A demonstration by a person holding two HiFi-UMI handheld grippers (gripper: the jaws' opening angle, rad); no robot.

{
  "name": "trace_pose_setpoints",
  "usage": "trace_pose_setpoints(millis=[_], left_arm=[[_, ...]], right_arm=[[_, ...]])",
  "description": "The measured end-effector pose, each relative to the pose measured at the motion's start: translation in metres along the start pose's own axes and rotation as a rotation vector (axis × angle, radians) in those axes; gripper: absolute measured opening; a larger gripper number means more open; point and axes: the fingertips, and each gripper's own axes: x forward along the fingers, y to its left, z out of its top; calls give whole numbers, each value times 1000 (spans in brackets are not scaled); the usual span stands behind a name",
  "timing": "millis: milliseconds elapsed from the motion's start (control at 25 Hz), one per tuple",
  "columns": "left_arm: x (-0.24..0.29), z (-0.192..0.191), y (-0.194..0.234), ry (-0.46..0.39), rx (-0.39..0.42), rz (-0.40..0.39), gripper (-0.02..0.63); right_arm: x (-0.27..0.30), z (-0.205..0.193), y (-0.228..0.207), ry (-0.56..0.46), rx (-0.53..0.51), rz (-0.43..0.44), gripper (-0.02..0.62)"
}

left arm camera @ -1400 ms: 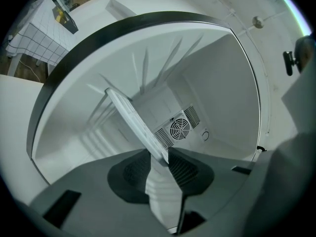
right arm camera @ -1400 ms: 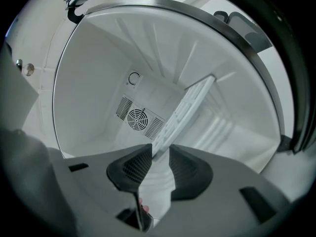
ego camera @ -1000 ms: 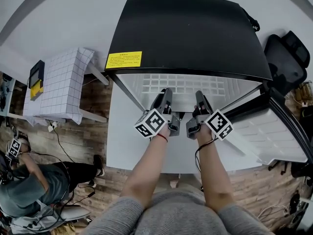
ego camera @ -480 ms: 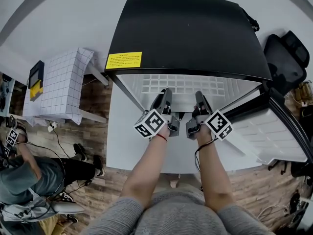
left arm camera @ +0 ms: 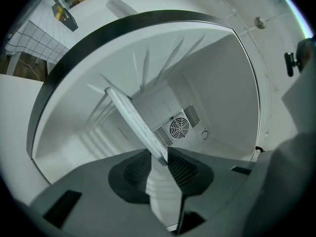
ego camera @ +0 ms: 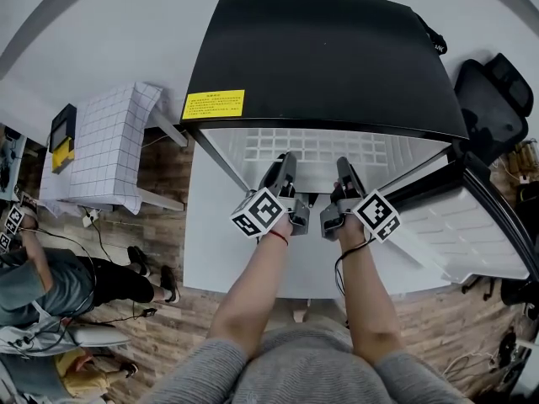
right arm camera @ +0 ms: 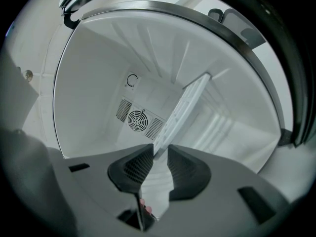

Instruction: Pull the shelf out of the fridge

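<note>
White wall (ego camera: 101, 32); wood-plank floor (ego camera: 160, 183); cloth-covered table (ego camera: 105, 141) at left; black chair (ego camera: 497, 99) at right.

Checked-cloth table (ego camera: 105, 146) at left edge of wooden floor (ego camera: 189, 310); black-yellow device (ego camera: 63, 133) on table's left edge; office chair (ego camera: 497, 99) right; person (ego camera: 42, 284) lower-left corner.

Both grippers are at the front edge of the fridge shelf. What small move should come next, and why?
Probably pull both back evenly: the left gripper and right gripper, whose jaws just closed further, each pinch the shelf, which sits inside the fridge.
</note>
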Motion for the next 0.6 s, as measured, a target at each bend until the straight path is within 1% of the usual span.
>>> trace_pose_setpoints(millis=[240, 440, 600], left_arm=[[-1, 0, -1, 1, -16, -5, 107], [-1, 0, -1, 3, -30, -9, 104], [-1, 0, -1, 4, -28, -11, 103]], right_arm=[[0, 0, 0, -6, 15, 0, 94], [-1, 0, 0, -4, 47, 4, 83], [-1, -1, -1, -3, 63, 6, 78]])
